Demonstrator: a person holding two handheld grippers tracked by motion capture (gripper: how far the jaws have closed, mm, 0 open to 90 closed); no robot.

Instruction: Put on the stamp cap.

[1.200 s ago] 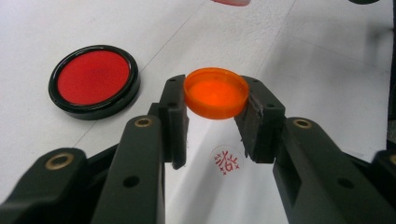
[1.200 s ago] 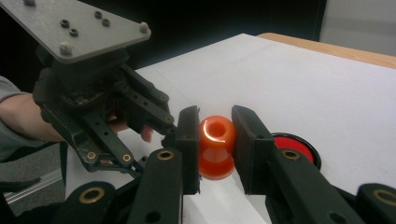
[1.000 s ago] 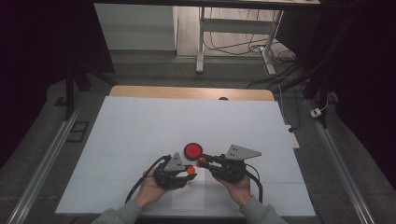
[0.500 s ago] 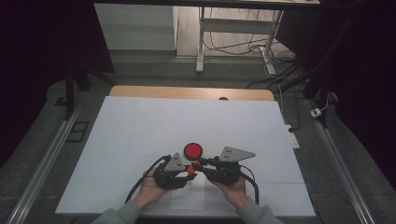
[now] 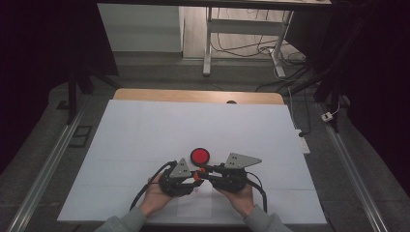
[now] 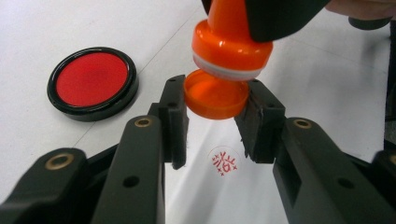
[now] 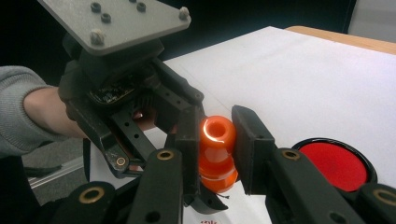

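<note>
White table (image 5: 145, 140): left tongs (image 6: 215, 100) pinch cap (image 6: 215, 99), right tongs (image 7: 216, 135) stamp (image 7: 217, 154).

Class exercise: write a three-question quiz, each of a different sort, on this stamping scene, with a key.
1. True or false: the left claw grips the orange stamp cap.
2. What does the right claw hold? A) the ink pad B) the orange stamp C) nothing
3. What is printed on the white paper below the cap?

Key: 1 true. 2 B, the orange stamp; the red ink pad lies apart. 3 A round red stamp mark.
</note>
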